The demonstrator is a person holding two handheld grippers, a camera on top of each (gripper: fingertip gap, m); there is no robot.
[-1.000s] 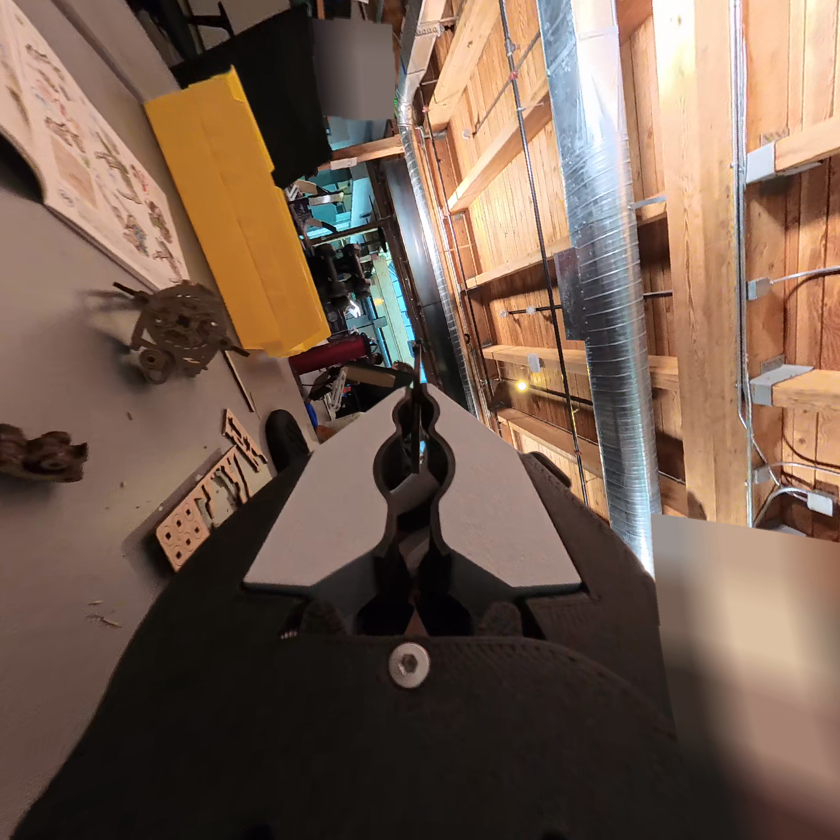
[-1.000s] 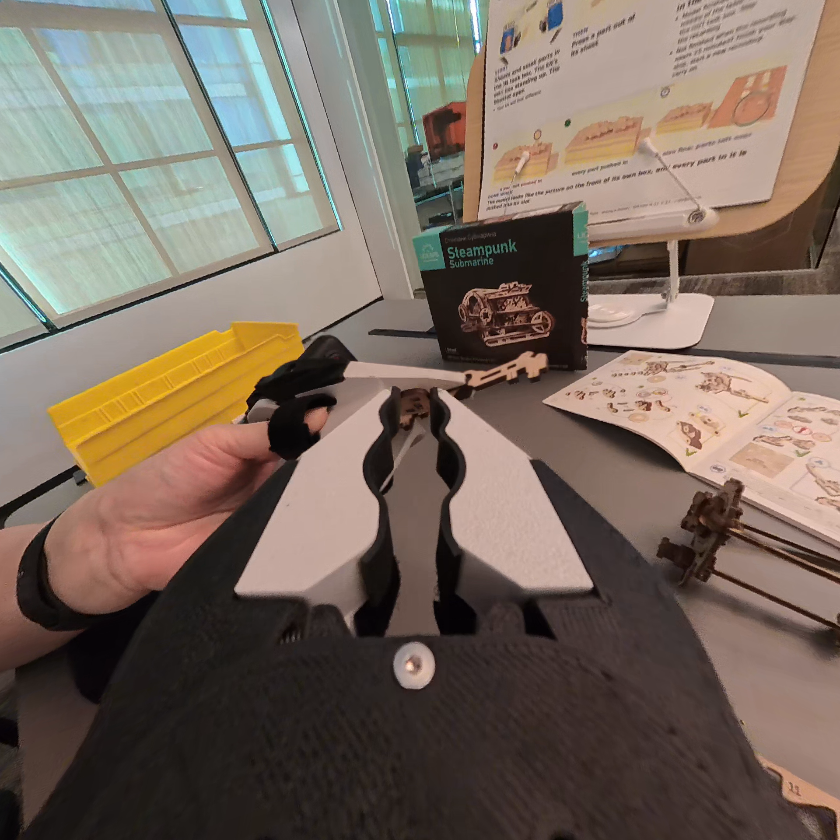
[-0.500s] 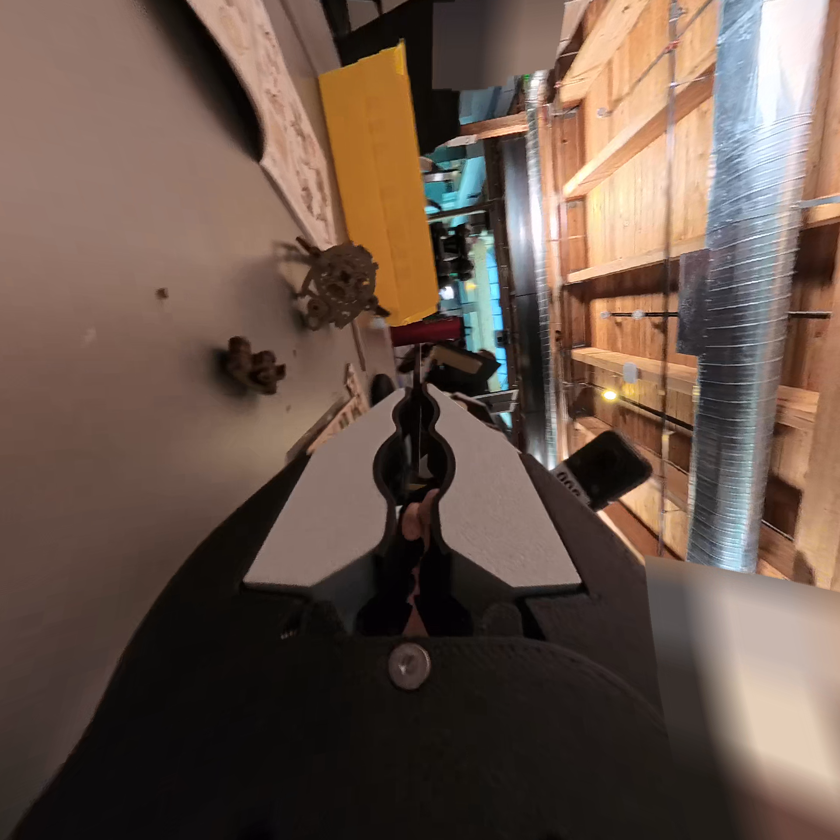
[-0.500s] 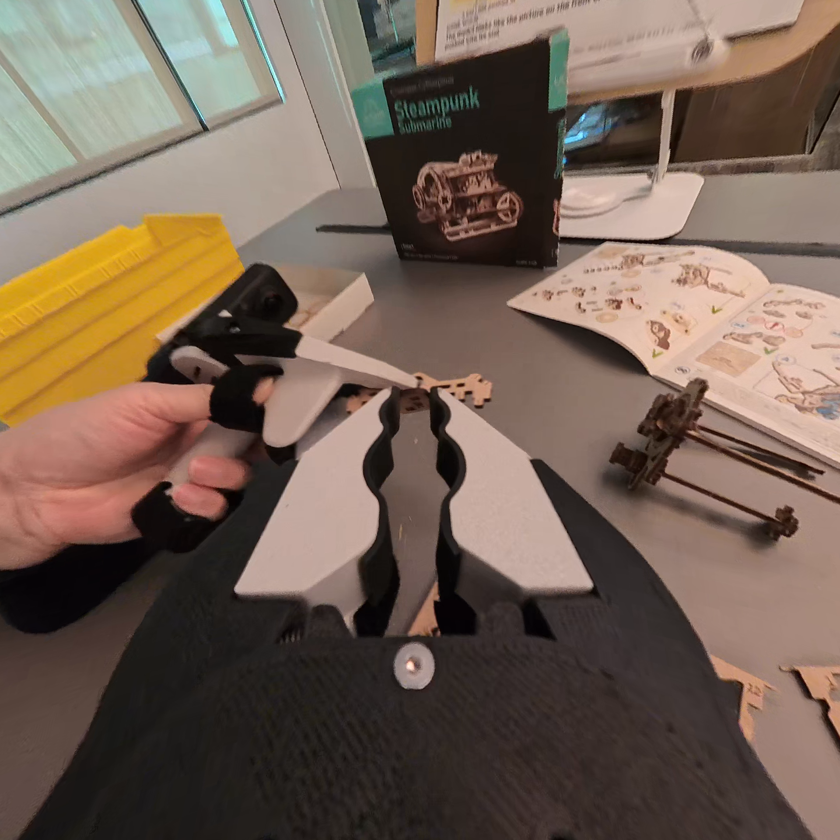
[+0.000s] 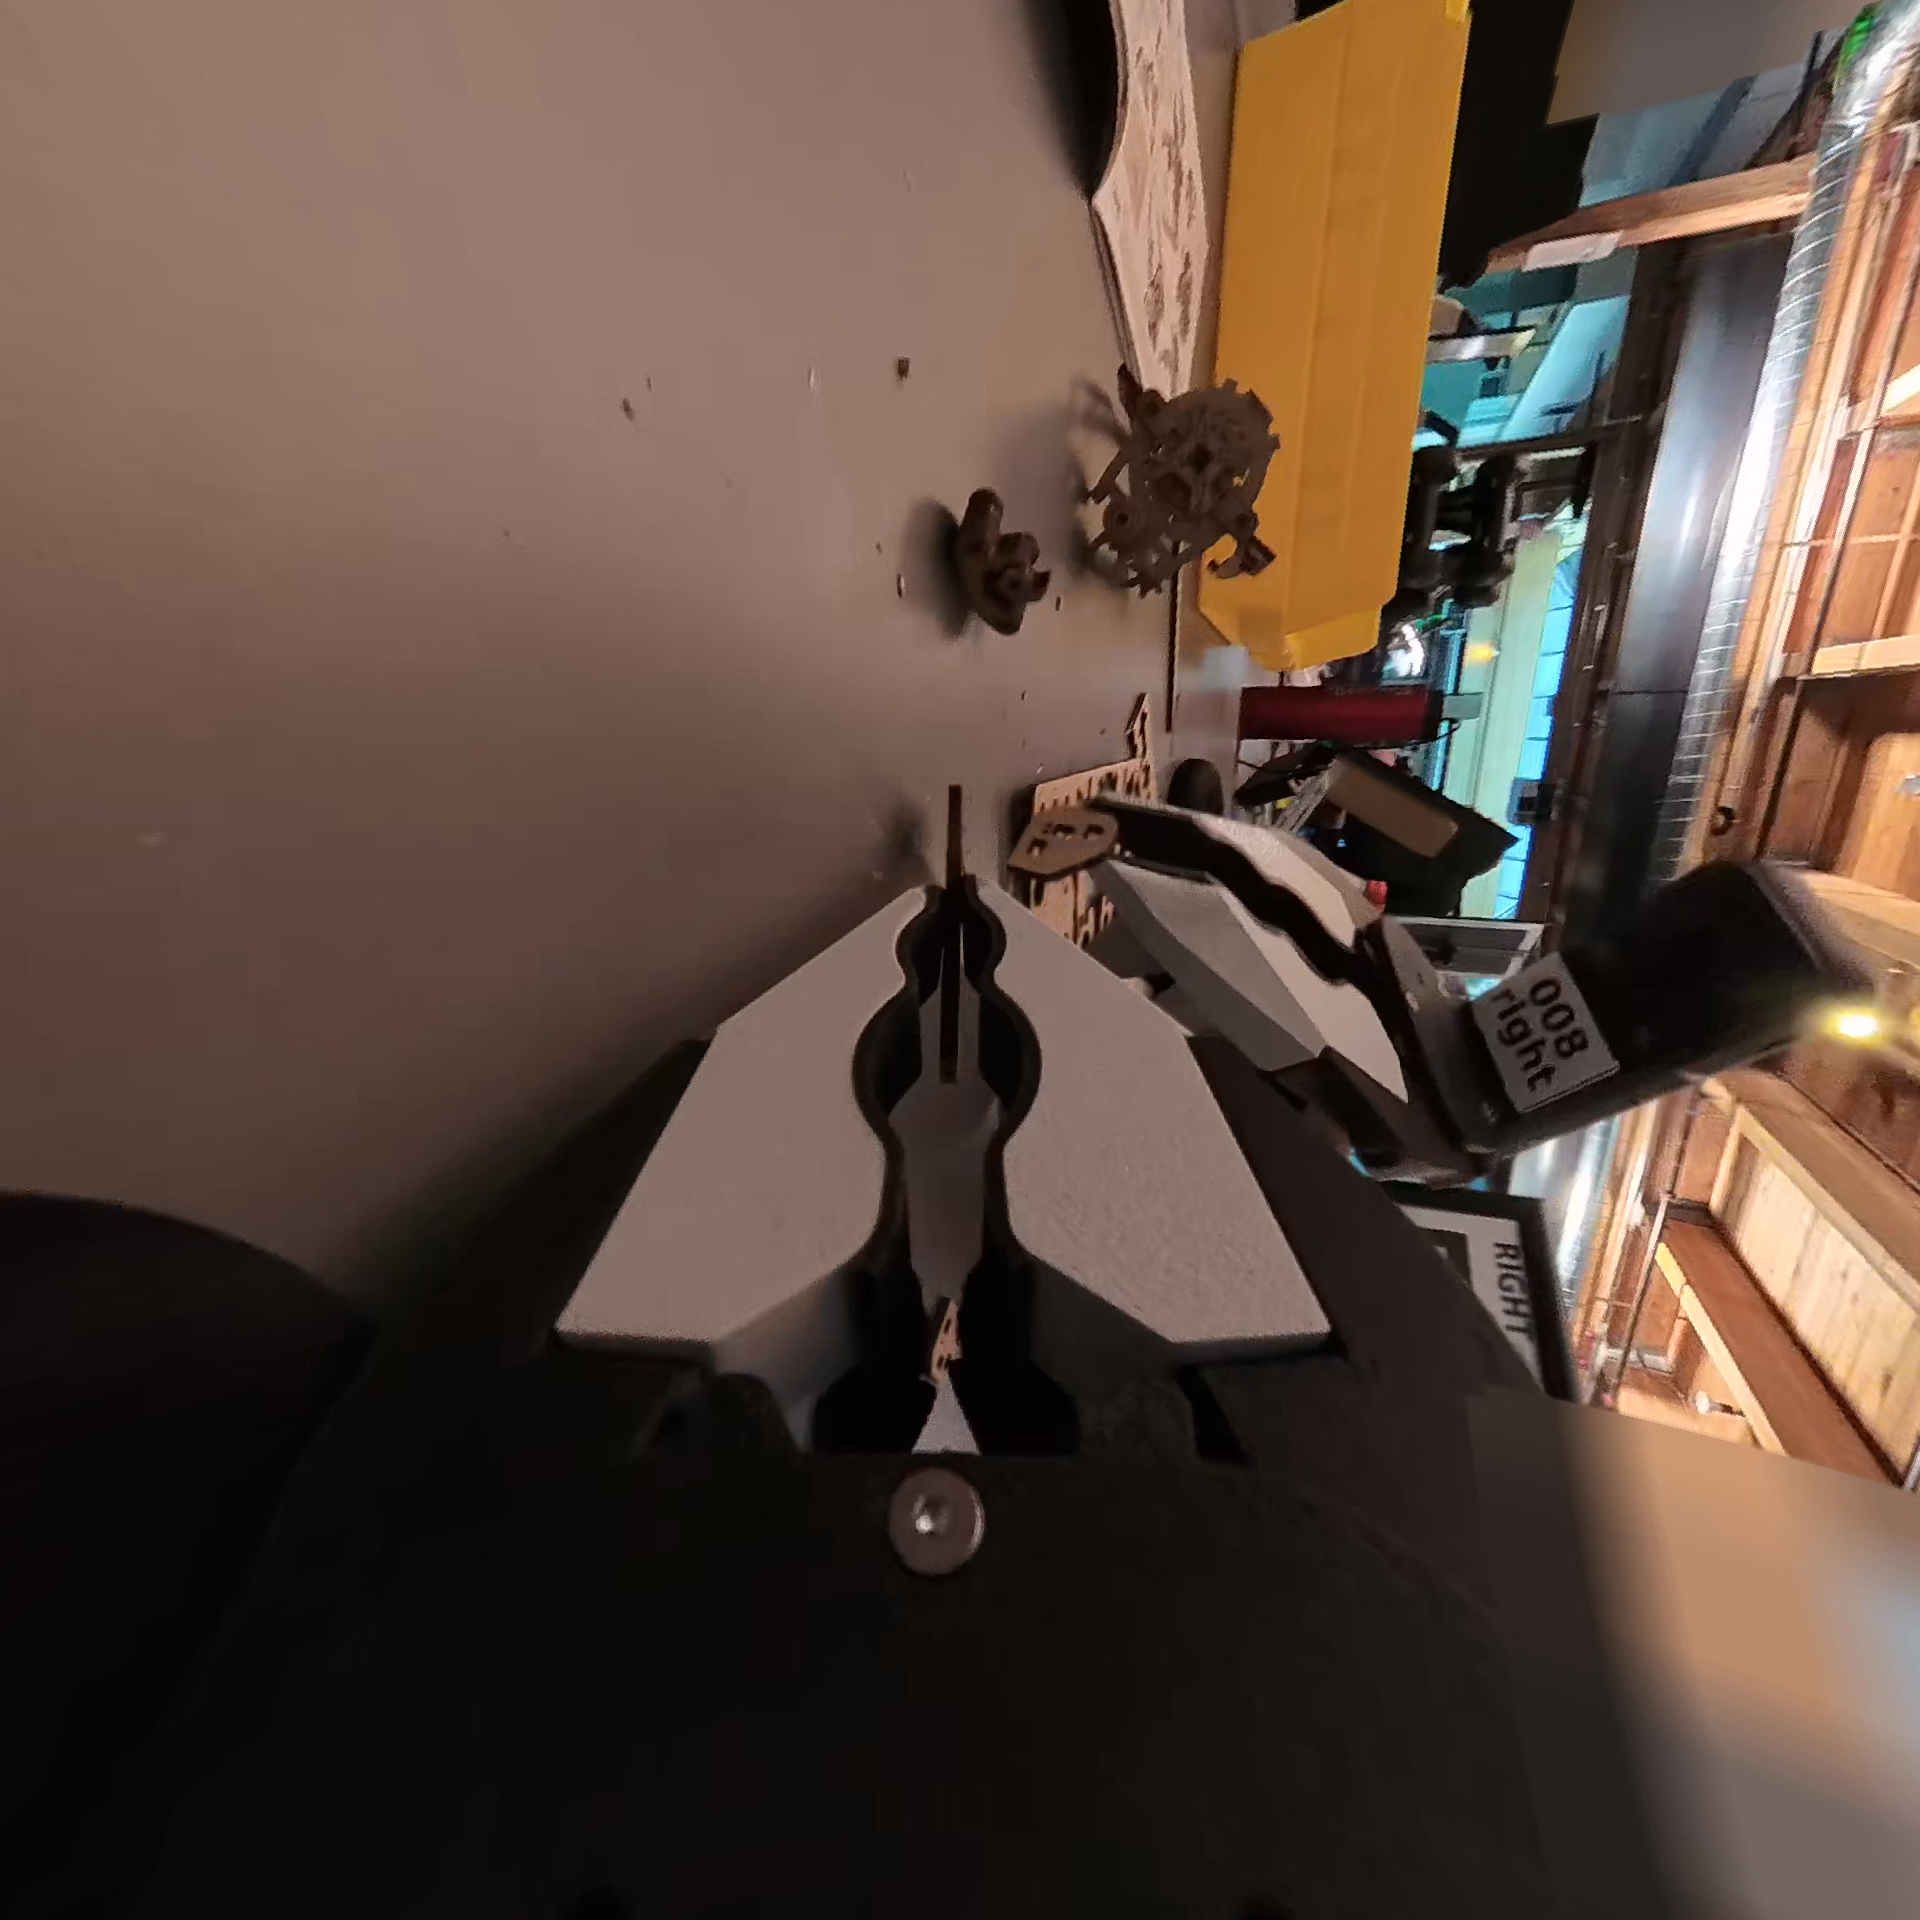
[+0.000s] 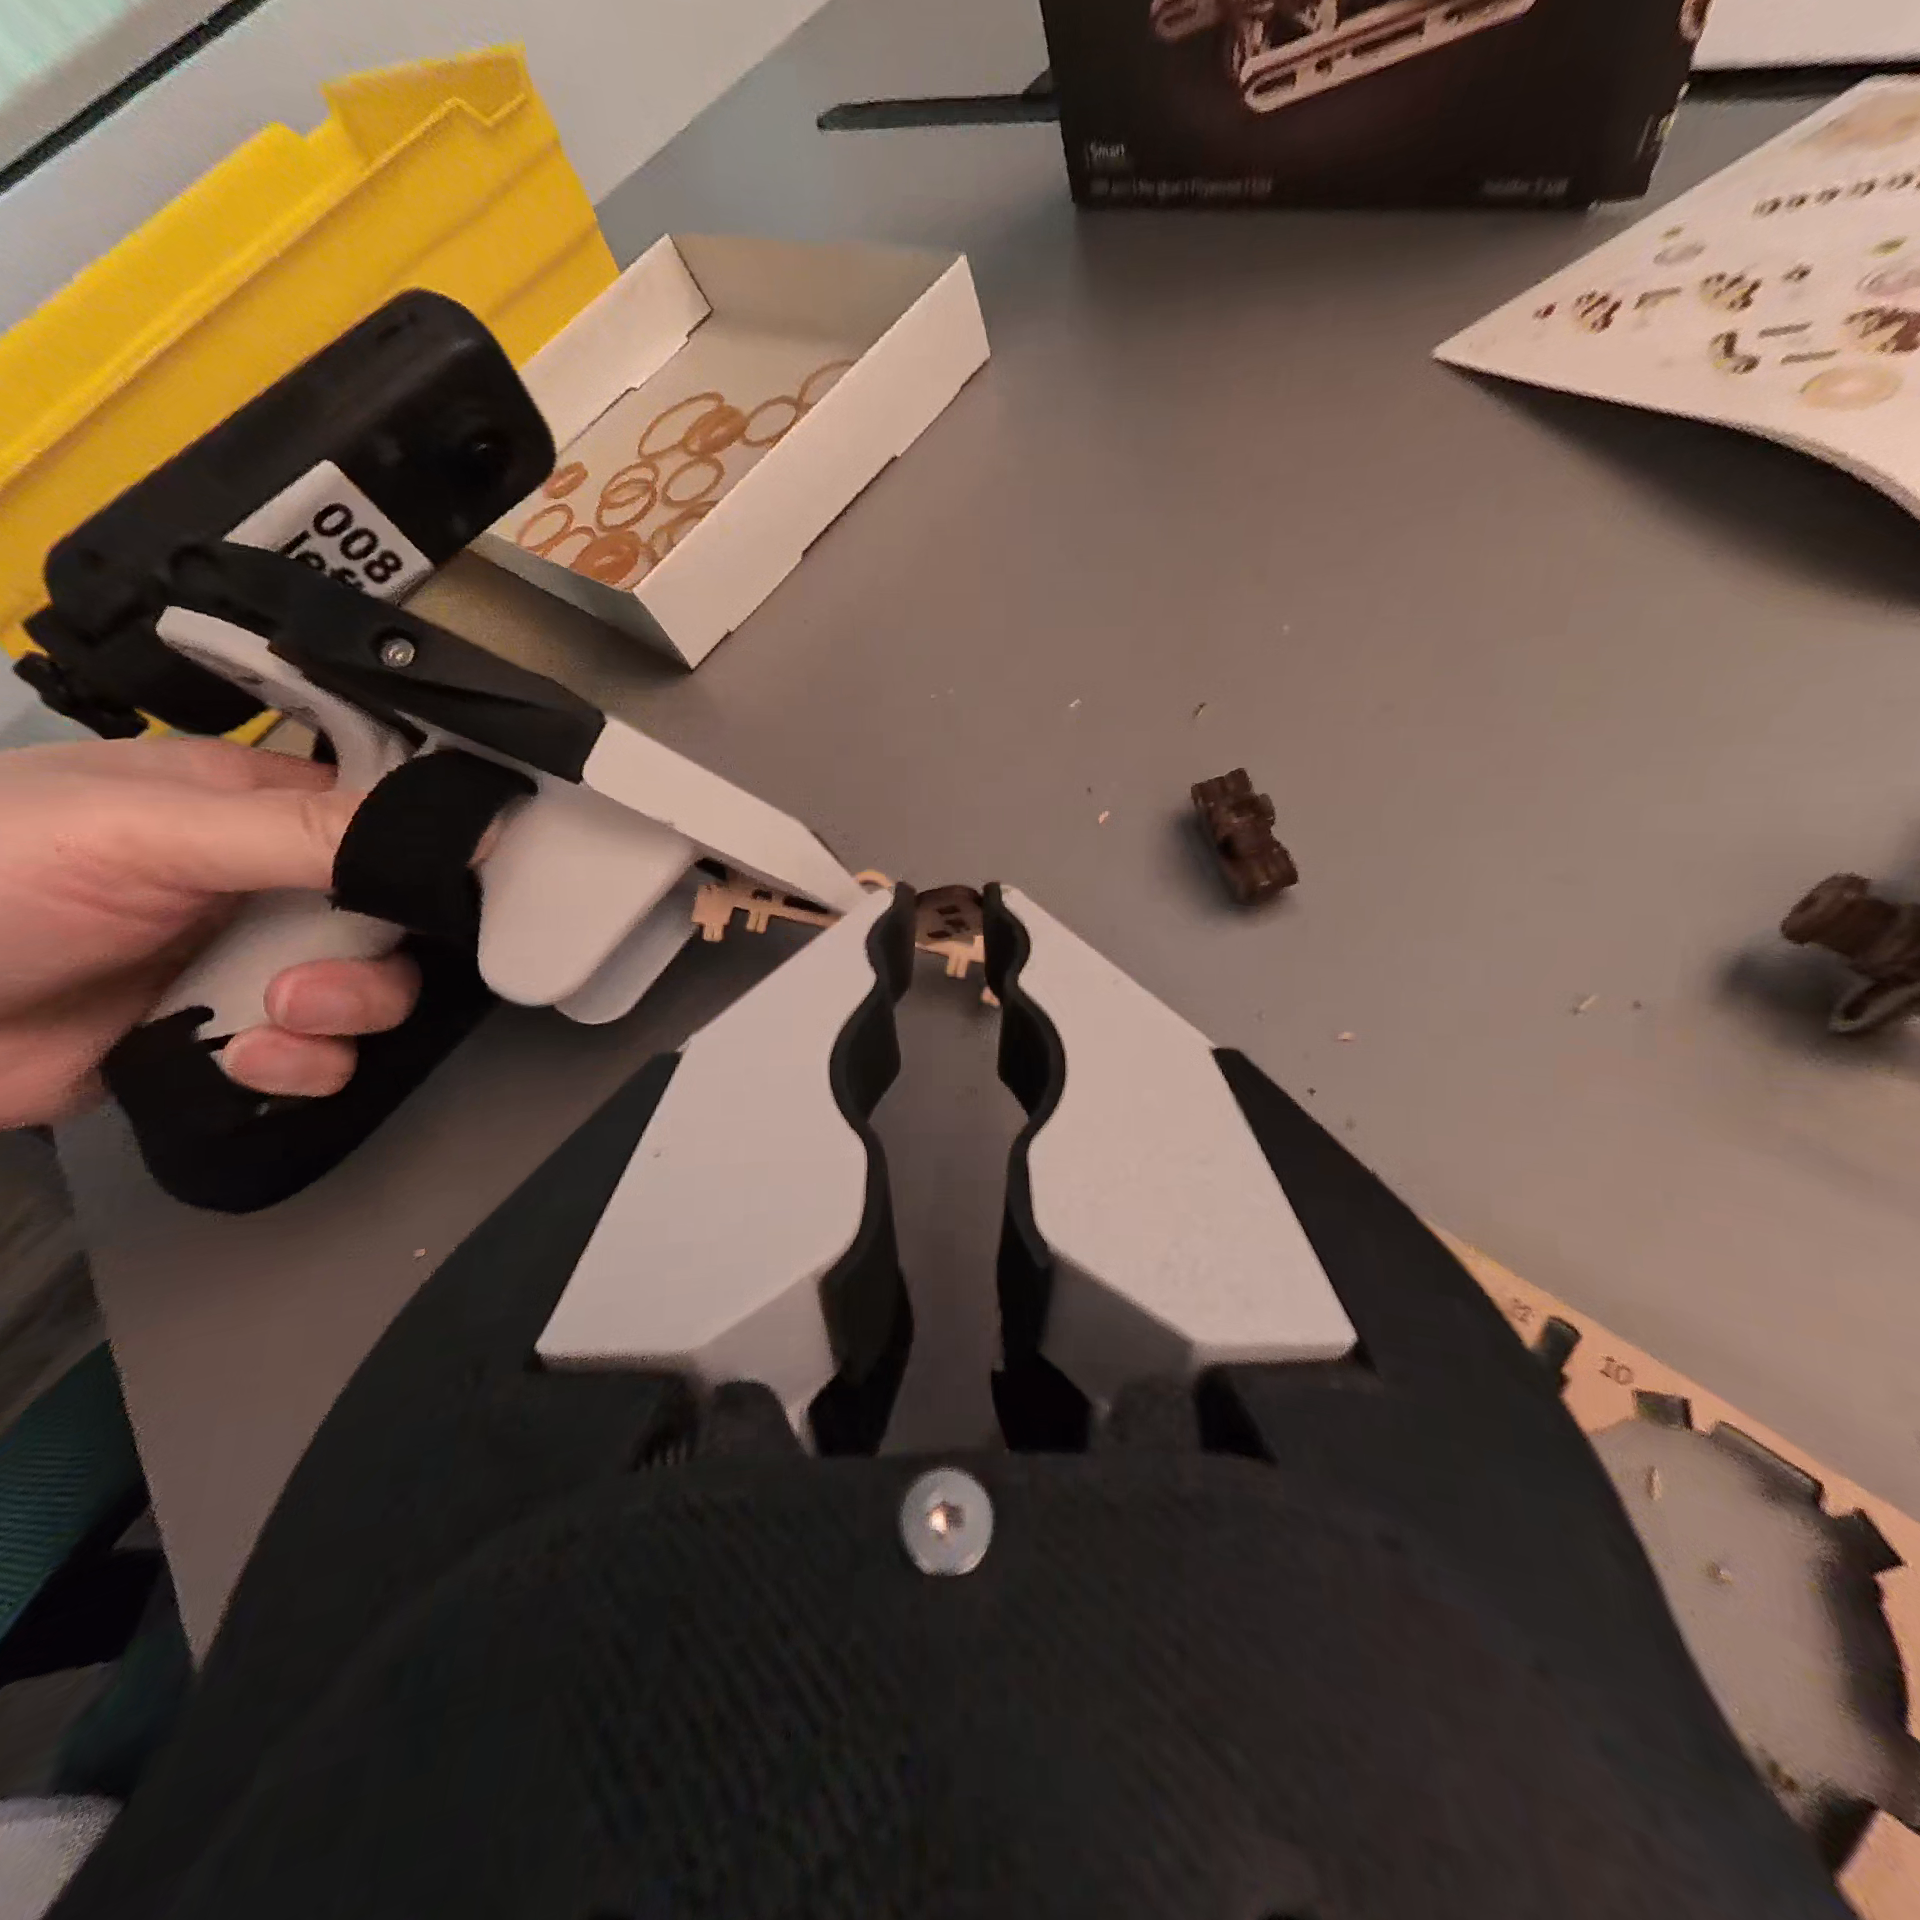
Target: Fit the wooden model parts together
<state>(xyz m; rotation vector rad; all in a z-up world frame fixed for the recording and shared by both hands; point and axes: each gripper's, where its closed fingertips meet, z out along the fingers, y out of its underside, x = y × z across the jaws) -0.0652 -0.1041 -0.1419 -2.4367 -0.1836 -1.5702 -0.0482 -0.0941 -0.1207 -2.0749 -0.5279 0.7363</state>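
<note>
My left gripper (image 5: 951, 899) is shut on a thin flat notched wooden strip (image 5: 949, 977), seen edge-on, low over the grey table. In the right wrist view a hand (image 6: 135, 862) holds this gripper (image 6: 842, 883), and the strip (image 6: 743, 912) lies nearly flat. My right gripper (image 6: 940, 899) is shut on a small brown wooden piece (image 6: 948, 920) at its tips, right beside the left gripper's tip. The left wrist view shows the right gripper (image 5: 1117, 831) with that piece (image 5: 1065, 844). I cannot tell whether the two parts touch.
A yellow bin (image 6: 260, 281) and a white box (image 6: 914, 343) of rings stand at the left. A black kit box (image 6: 1351, 104) and a booklet (image 6: 1714, 291) lie beyond. Dark sub-assemblies (image 6: 1242, 836) (image 6: 1860, 945) lie at the right, and a cut wooden sheet (image 6: 1621, 1377) lies near.
Both grippers have come down toward the table and closer together. The right wrist view has tilted from the kit box down to the tabletop. Each still holds its part.
</note>
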